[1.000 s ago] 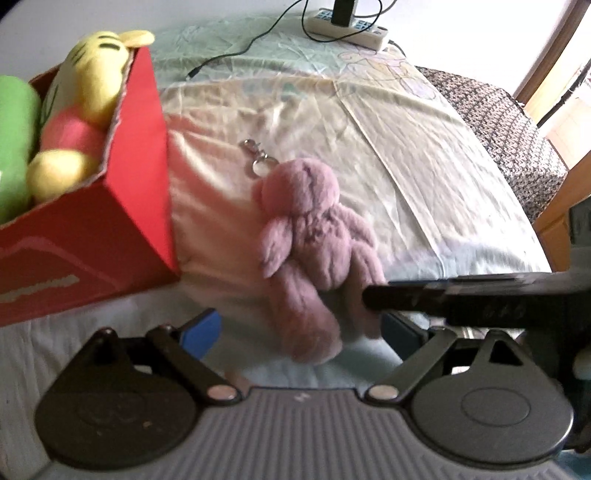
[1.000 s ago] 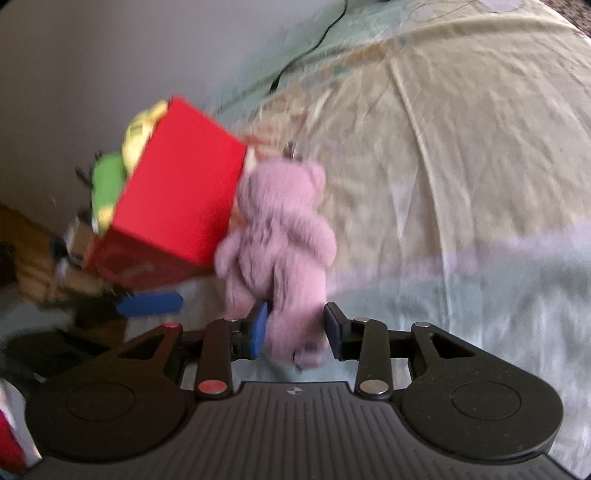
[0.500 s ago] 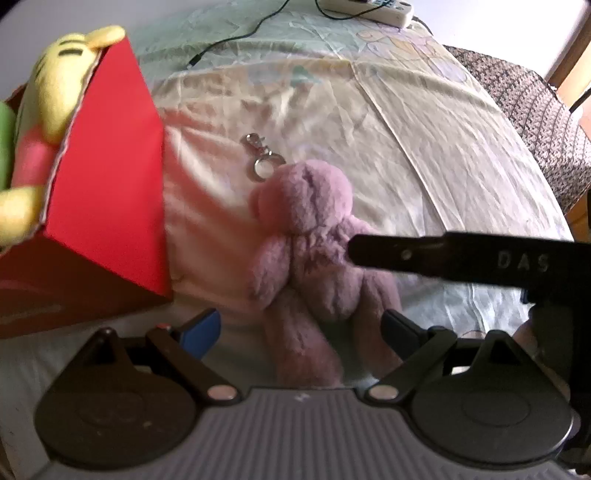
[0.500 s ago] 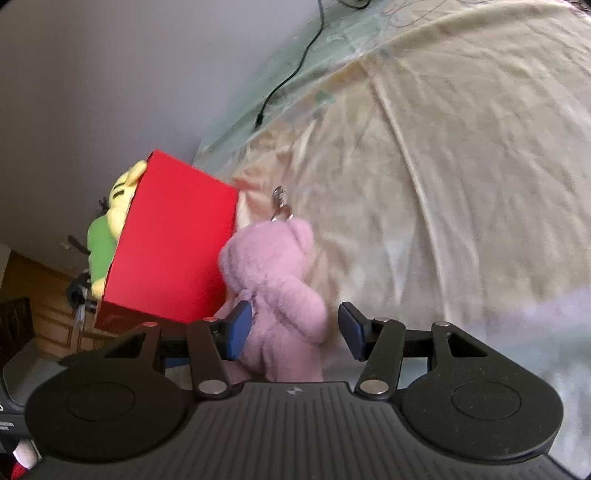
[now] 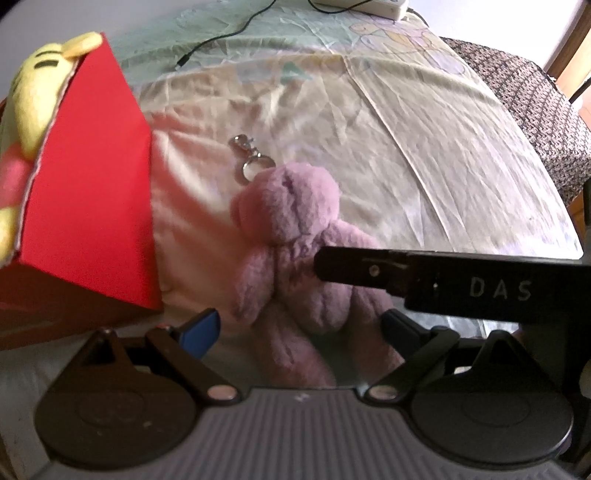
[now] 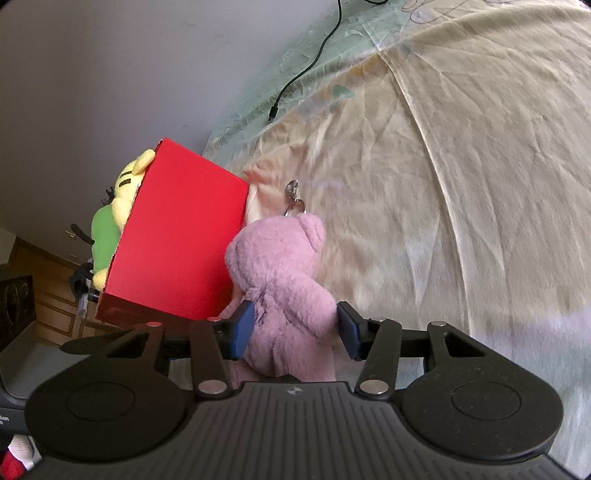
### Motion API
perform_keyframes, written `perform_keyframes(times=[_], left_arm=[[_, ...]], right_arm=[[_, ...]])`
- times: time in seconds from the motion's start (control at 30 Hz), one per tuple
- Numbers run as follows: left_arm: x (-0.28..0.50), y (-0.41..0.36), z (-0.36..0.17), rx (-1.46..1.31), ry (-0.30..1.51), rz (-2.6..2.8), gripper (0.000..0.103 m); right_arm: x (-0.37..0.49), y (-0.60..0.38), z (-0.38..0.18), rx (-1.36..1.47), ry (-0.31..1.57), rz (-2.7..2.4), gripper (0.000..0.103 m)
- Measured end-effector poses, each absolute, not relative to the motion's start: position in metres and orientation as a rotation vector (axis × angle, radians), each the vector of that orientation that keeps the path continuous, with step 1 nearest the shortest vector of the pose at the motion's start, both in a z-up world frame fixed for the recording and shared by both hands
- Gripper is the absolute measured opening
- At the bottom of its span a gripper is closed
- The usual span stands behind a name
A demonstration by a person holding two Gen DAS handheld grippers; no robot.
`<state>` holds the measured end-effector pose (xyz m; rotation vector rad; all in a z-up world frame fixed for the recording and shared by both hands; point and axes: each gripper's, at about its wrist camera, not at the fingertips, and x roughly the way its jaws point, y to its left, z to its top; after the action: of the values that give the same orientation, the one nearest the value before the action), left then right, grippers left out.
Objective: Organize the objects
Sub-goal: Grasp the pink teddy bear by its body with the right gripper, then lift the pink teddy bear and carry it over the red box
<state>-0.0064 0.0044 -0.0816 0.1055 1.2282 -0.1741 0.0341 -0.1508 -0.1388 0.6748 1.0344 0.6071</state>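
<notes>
A pink plush bear (image 5: 295, 254) with a metal key ring (image 5: 251, 158) lies on the bed sheet beside a red box (image 5: 88, 206). The box holds a yellow plush (image 5: 37, 85) and a green plush (image 6: 105, 236). My left gripper (image 5: 299, 328) is open, its jaws either side of the bear's legs. My right gripper (image 6: 293, 328) is open with the bear (image 6: 284, 273) between its blue pads, and its black finger (image 5: 424, 280) crosses the left wrist view over the bear's body. The red box also shows in the right wrist view (image 6: 177, 240), touching the bear's left side.
A black cable (image 6: 306, 70) and a white power strip (image 5: 369, 5) lie at the far end of the bed. A patterned knit cover (image 5: 535, 125) lies at the right edge. A wooden drawer unit (image 6: 48, 299) stands beyond the box.
My right gripper has opened wider and moved in around the bear's body. My left gripper has moved closer to the bear. The bear lies where it was.
</notes>
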Motion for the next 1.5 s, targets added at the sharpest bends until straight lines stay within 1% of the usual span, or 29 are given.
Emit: perform_keyframes(times=[0.3,0.47,0.5,0.6,0.8,0.97,1.17,1.5], left_arm=[[-0.003,-0.001,-0.088,0.100,1.239,-0.197,0.096],[-0.003,0.000,-0.090,0.086,1.233,-0.204,0.096],[-0.003,0.001,-0.091,0.080,1.232,-0.207,0.095],[-0.003,0.006,-0.093,0.052,1.229,-0.221,0.094],[-0.001,0.025,-0.102,-0.069,1.236,-0.254,0.090],[-0.007,0.024,-0.100,-0.073,1.213,-0.273,0.086],[-0.013,0.026,-0.093,-0.074,1.195,-0.306,0.083],[-0.048,0.036,-0.060,-0.073,1.105,-0.363,0.082]], right_arm=[[0.034,-0.152,-0.143,0.697,1.031,0.609,0.047],[0.036,-0.152,-0.145,0.710,1.041,0.607,0.047],[0.037,-0.151,-0.144,0.710,1.045,0.610,0.049],[0.038,-0.148,-0.145,0.716,1.062,0.623,0.049],[0.038,-0.142,-0.149,0.755,1.094,0.651,0.047],[0.037,-0.141,-0.144,0.727,1.089,0.655,0.043],[0.027,-0.143,-0.133,0.703,1.071,0.669,0.040],[-0.003,-0.145,-0.102,0.675,1.000,0.734,0.037]])
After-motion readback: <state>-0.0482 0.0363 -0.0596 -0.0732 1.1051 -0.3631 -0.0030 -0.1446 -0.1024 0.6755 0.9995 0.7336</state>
